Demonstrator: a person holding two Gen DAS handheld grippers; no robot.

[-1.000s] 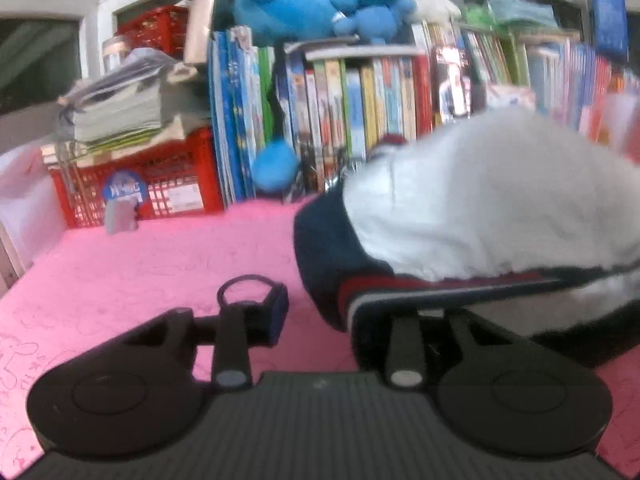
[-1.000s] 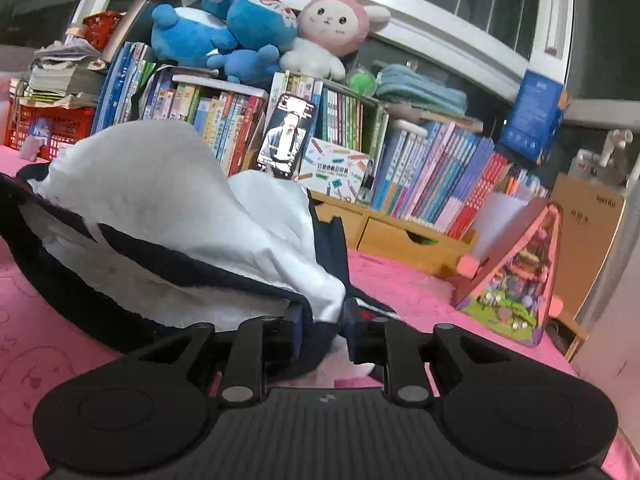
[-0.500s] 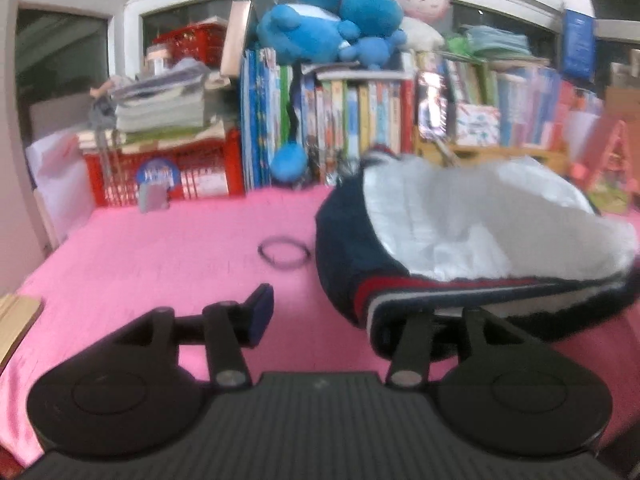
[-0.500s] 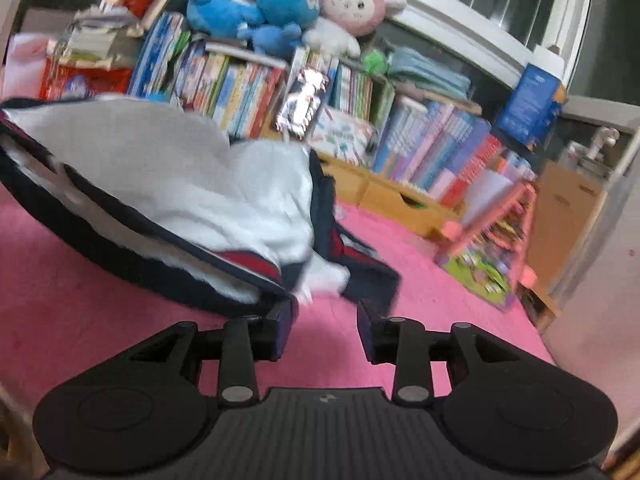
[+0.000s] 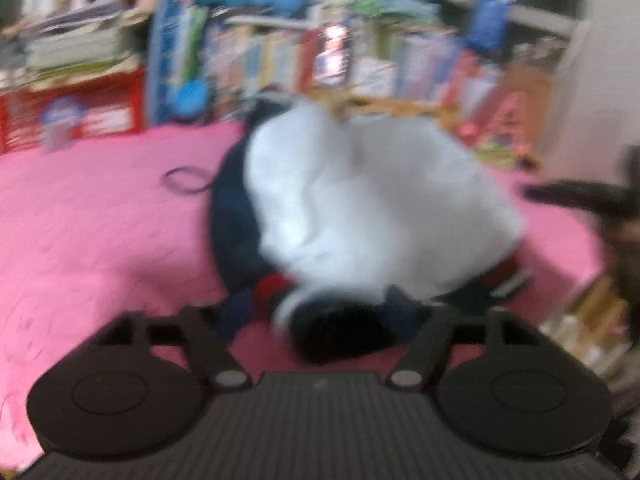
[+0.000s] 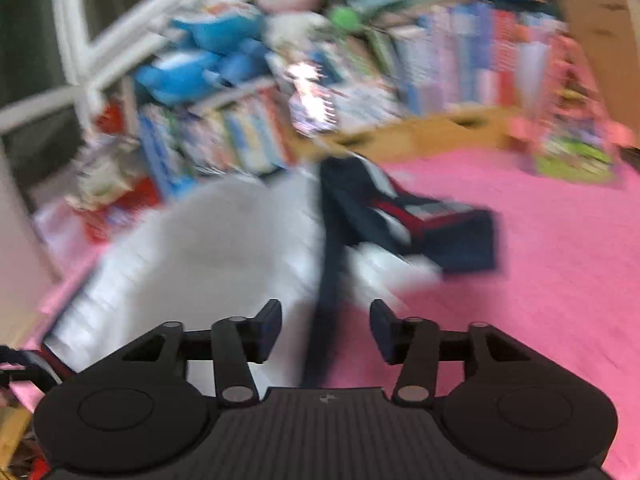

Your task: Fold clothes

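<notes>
Heavy motion blur in both fisheye views, dim indoor light, curved dark corners, glare on a glossy cover (image 6: 310, 100).

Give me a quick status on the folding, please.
Both tongs, left and right, just opened, gripping nothing. Garment released on pink cover. Hair tie beside it.

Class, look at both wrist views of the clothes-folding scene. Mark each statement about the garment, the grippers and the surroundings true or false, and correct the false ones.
1. The garment lies on a pink cloth. True.
2. The right gripper is clamped on the garment. False: its jaws stand apart and have just been opening; the pads press on nothing.
3. The garment is mostly white with navy edges and red stripes. True.
4. The left gripper is shut on a book. False: its jaws are wide apart, just opened, with the garment's dark edge in front of them, unpinched.
5. Blue plush toys sit above the books. True.
</notes>
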